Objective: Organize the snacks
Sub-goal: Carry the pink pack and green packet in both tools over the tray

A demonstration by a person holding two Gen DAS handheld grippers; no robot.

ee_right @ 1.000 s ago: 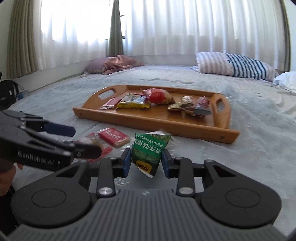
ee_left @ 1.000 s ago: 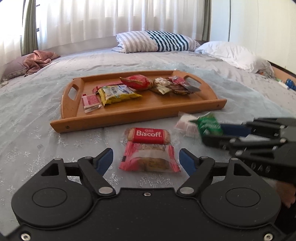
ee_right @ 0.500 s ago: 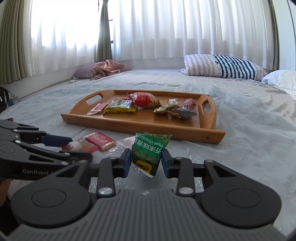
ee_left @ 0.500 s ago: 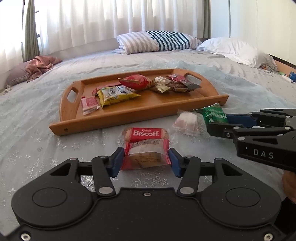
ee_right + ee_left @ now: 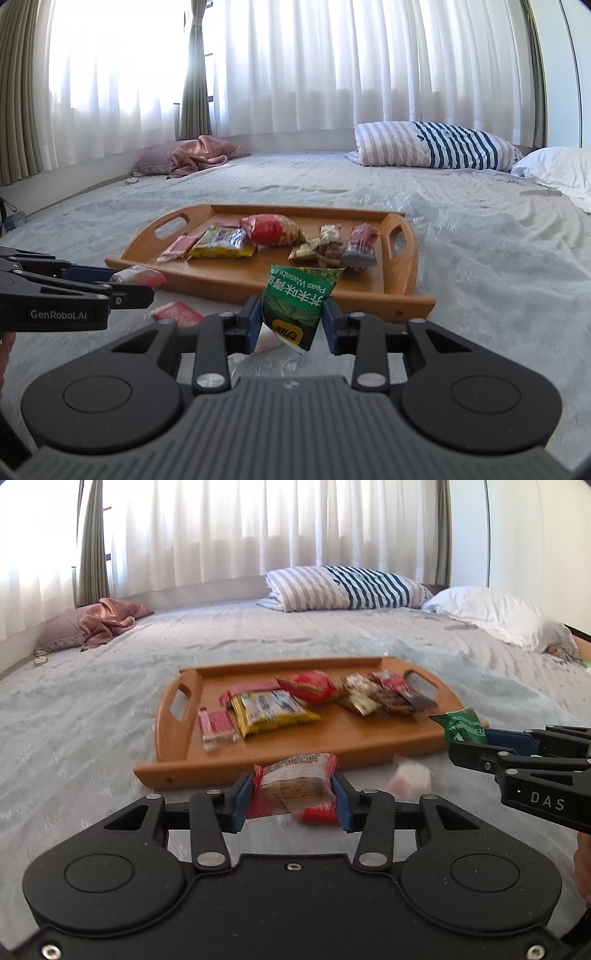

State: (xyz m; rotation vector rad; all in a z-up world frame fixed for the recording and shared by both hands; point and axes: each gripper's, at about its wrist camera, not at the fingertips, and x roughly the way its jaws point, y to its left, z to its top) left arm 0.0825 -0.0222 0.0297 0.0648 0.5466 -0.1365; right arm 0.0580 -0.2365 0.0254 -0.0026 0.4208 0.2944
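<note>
- Far left on the bed, a pink cloth lies crumpled by the curtains, well apart from everything else.
- The left gripper is clenched on a red-and-clear cake packet, held just before the near rim of the wooden tray.
- On the tray lie a pink bar, a yellow packet, a red bag and small wrappers; bare wood shows along its near side.
- A red Biscoff packet and a pale wrapped snack lie on the bed near the tray.
- The right gripper grasps a green wasabi-pea packet beside the tray's right corner.
- Open bedspread stretches right toward the white pillow.
</note>
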